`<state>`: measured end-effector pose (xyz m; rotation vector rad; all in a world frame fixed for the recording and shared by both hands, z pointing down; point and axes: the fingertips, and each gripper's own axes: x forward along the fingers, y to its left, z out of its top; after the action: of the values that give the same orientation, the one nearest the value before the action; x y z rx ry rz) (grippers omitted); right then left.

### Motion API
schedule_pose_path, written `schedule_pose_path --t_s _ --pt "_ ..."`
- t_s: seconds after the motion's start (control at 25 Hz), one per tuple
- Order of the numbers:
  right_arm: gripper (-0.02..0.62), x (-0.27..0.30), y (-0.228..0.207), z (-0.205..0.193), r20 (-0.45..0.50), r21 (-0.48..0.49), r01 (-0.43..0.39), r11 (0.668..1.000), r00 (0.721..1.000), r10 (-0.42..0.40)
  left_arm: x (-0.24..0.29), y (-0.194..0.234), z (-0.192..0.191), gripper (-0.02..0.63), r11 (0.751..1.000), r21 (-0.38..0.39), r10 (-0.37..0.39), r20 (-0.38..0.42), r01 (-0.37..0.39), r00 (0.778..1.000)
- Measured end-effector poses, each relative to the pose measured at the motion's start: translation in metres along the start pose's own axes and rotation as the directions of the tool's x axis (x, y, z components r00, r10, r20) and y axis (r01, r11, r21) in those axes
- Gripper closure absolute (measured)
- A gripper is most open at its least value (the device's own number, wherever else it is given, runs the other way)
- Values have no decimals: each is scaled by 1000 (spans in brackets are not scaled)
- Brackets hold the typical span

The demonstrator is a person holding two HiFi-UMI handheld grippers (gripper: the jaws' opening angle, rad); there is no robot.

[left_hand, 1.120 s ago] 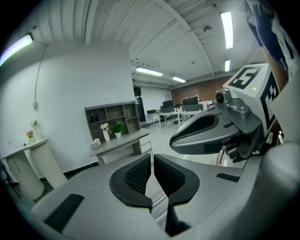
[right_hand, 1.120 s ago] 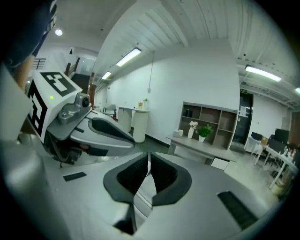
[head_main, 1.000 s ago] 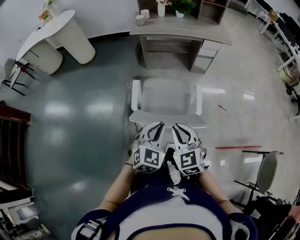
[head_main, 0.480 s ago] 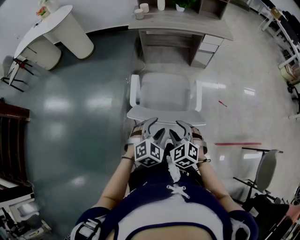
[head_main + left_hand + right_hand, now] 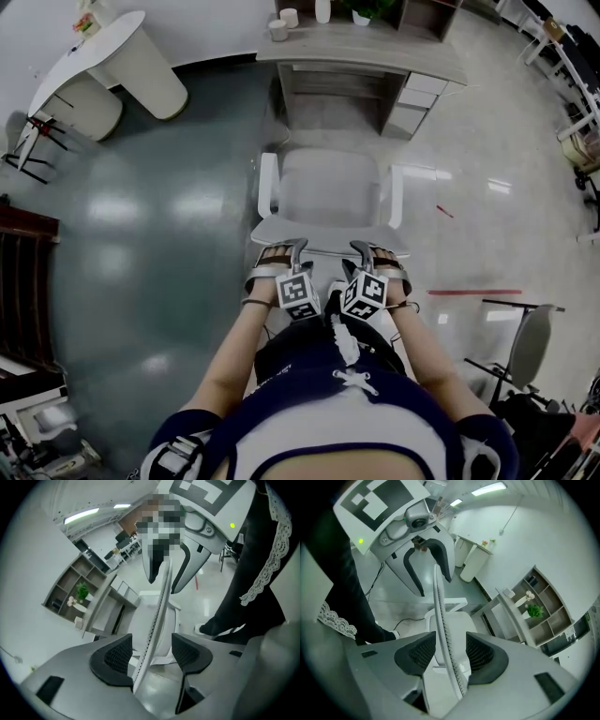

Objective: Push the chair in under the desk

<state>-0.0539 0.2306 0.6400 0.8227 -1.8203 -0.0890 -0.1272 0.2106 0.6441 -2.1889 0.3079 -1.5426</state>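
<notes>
You wear a dark navy top with white piping, a small white bow on its front, white lace trim, and a white shoe.

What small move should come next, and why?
Probably close both tongs on the backrest. The left tongs and right tongs are opening, straddling its top edge without pressing it. The chair stands short of the desk, so a firm hold should come before pushing.
</notes>
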Motion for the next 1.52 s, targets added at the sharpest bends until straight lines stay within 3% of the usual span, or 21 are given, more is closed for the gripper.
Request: schedule_pose_path --t_s 0.16,0.24,0.36,0.52,0.64,0.96,1.52 --pt "434 19 3 -7 -2 -28 -5 1000 1000 5 19 2 -7 351 1000 -3 -16 -20 16 1000" --pt "434 27 2 -12 6 -5 -5 1000 1000 5 29 4 -7 359 999 -41 -26 -7 25 1000" --pt "434 28 1 -15 33 8 6 1000 999 -7 34 2 -1 423 991 -124 -52 42 57 998" --pt "437 29 3 -17 62 -68 67 995 996 -63 30 4 3 420 983 -168 -45 139 68 989" --pt "448 31 4 -18 74 -104 88 991 994 -81 28 4 4 419 974 -193 -89 167 121 982" --pt "457 33 0 -15 89 -113 99 989 992 -89 30 9 2 414 965 -212 -119 174 155 978" --pt "451 48 -22 -8 66 -28 28 999 997 -26 41 35 -1 405 959 -227 -133 174 172 976"
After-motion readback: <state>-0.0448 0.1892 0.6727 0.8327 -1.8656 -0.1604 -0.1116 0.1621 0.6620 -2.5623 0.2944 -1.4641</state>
